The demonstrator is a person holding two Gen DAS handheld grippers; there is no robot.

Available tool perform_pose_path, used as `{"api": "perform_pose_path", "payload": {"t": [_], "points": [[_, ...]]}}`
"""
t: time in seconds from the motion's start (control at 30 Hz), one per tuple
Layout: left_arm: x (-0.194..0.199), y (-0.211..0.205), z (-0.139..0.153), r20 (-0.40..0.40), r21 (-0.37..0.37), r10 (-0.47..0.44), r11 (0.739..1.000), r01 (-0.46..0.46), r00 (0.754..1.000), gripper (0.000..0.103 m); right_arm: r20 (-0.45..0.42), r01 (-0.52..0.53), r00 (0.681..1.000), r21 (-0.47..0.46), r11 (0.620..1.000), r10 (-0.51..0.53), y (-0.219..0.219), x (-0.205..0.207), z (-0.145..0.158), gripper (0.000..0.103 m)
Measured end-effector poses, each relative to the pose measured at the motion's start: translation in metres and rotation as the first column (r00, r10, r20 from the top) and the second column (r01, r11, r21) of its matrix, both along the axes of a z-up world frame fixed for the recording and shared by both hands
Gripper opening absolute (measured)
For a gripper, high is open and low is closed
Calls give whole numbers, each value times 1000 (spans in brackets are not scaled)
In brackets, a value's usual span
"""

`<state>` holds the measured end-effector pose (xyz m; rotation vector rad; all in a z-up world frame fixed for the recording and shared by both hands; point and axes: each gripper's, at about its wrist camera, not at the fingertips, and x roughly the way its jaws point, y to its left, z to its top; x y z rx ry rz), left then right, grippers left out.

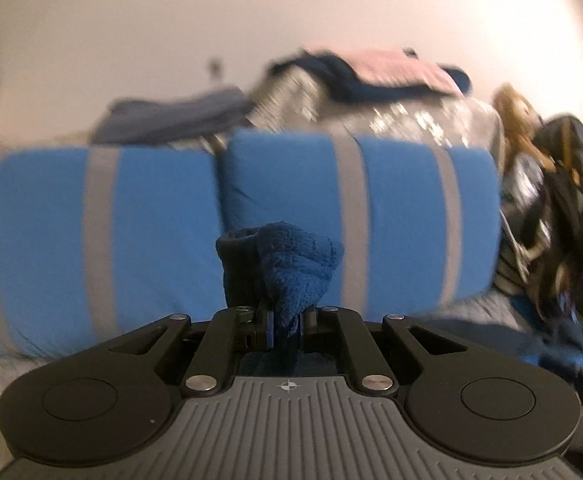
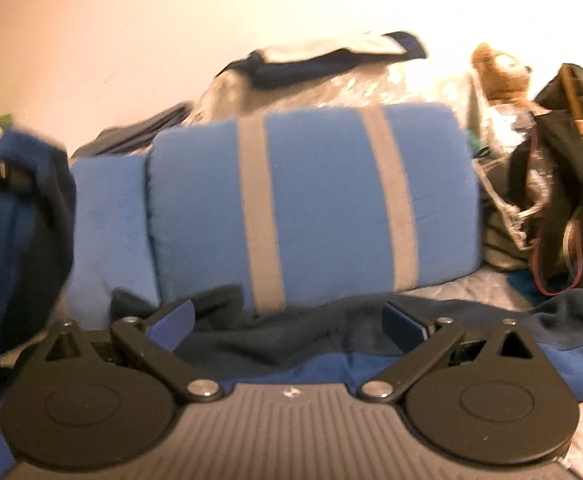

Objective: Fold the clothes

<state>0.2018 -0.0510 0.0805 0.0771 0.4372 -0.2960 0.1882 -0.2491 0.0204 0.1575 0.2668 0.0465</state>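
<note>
My left gripper (image 1: 285, 326) is shut on a bunched fold of a dark blue fleece garment (image 1: 295, 268), held up in front of the pillows. In the right wrist view the same garment (image 2: 291, 340) lies spread on the bed under my right gripper (image 2: 287, 320), dark navy at the top and brighter blue lower down. The right gripper is open and empty, its blue pads wide apart just above the cloth. At the far left of that view a lifted part of the garment (image 2: 19, 216) hangs with the left gripper behind it.
Two blue pillows with grey stripes (image 1: 363, 216) (image 2: 315, 204) lie across the bed behind the garment. A heap of clothes (image 1: 371, 76) sits behind them by the wall. A teddy bear (image 2: 499, 68) and dark bags (image 2: 563, 184) crowd the right. Grey quilt (image 2: 491, 284) shows at right.
</note>
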Motion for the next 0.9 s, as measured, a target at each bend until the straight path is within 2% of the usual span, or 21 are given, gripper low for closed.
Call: {"api": "perform_pose_path", "payload": {"t": [0.13,0.2,0.43,0.47,0.5,0.57,0.7,0.9], "points": [[-2,-31,-42,-146,33,-51,998,56,988,22,15,51,999,28,998,-52,-11,0,1,103],[-6,-32,-58,-183,1,-37,999,37,983,29,18,64,998,36,997,-65,-14,0,1,103],[-18,0,-81,-217,-147,28,987,-61,976,67,13,86,996,50,995,-87,-19,2,1,103],[-21,5,-80,-199,-166,36,984,-70,979,75,9,81,997,46,996,-82,-18,3,1,103],[-24,9,-78,-179,-184,47,980,-80,983,79,9,77,997,40,996,-77,-16,3,0,103],[-27,11,-74,-150,-211,64,973,-95,987,83,9,67,998,26,997,-68,-12,2,0,103],[-28,11,-67,-155,-236,50,968,-86,987,84,4,59,998,14,998,-59,-8,3,-2,103],[-54,25,-53,-107,-283,79,953,-107,991,90,-4,52,999,-2,999,-52,-9,2,3,103]]}}
